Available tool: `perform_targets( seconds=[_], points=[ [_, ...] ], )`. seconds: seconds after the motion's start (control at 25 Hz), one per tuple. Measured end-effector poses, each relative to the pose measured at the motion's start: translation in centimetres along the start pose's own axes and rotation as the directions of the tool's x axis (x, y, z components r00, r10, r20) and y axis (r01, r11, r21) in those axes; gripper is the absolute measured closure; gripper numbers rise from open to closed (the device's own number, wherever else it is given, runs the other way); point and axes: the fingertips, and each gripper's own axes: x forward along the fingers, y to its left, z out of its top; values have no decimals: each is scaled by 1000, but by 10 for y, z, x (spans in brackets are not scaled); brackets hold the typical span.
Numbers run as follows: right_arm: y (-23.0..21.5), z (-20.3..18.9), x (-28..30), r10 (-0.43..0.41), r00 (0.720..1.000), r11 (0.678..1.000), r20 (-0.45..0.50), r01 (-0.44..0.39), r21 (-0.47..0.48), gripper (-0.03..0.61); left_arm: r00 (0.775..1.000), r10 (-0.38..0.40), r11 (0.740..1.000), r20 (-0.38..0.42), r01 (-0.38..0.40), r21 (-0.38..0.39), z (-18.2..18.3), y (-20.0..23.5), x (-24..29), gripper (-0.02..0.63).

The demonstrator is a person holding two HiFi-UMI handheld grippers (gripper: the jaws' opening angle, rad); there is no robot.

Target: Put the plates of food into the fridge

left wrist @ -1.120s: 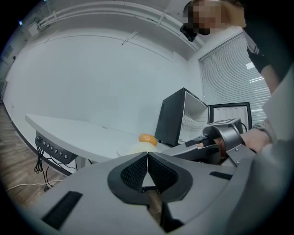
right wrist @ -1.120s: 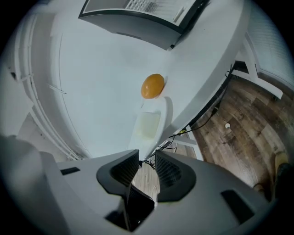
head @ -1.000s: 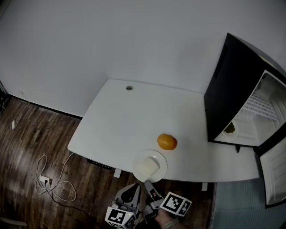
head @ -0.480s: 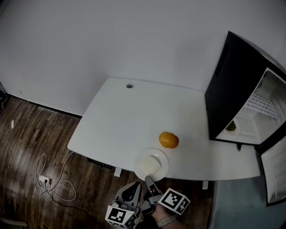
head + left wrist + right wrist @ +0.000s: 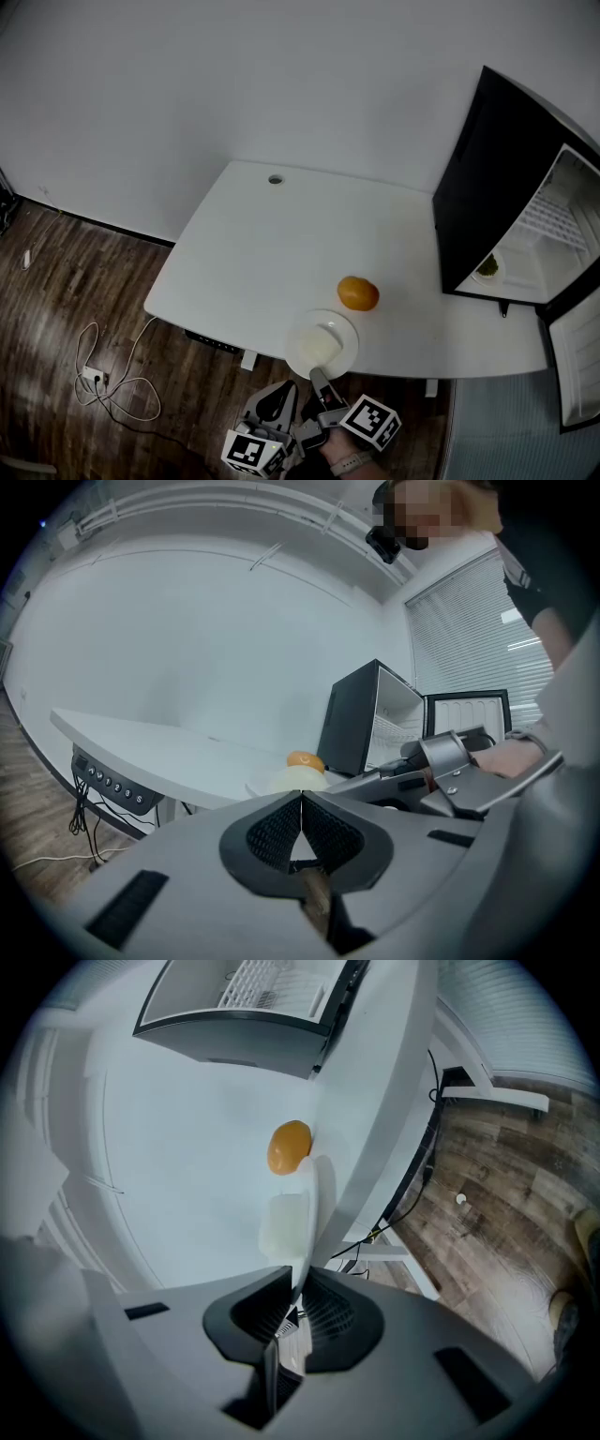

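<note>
The right gripper (image 5: 295, 1283), jaws just closing, is pinching the near rim of the stiff, probably slick, breakable plate (image 5: 349, 331), whose food block (image 5: 317, 349) is likely risking a slide; the left gripper (image 5: 301, 803) is idling, jaws pressed together, empty.

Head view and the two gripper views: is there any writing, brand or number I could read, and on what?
No readable words, brands or numbers anywhere.
Marker cubes: black-and-white square patterns, not letters.
Desk control buttons: any markings too small to read.
Plate and fridge: no label visible.
</note>
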Motion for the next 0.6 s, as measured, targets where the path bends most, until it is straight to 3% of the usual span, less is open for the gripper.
perform_targets(
  seconds=[0.16, 0.6],
  points=[
    [3, 3, -2, 12, 1000, 1000, -1, -12, -29, 560, 1000, 5, 1000, -13, -5, 3, 2, 0, 2, 604],
    [-1, 15, -14, 18, 1000, 998, 5, -18, 58, 561, 999, -38, 999, -18, 38, 5, 5, -13, 13, 604]
  ],
)
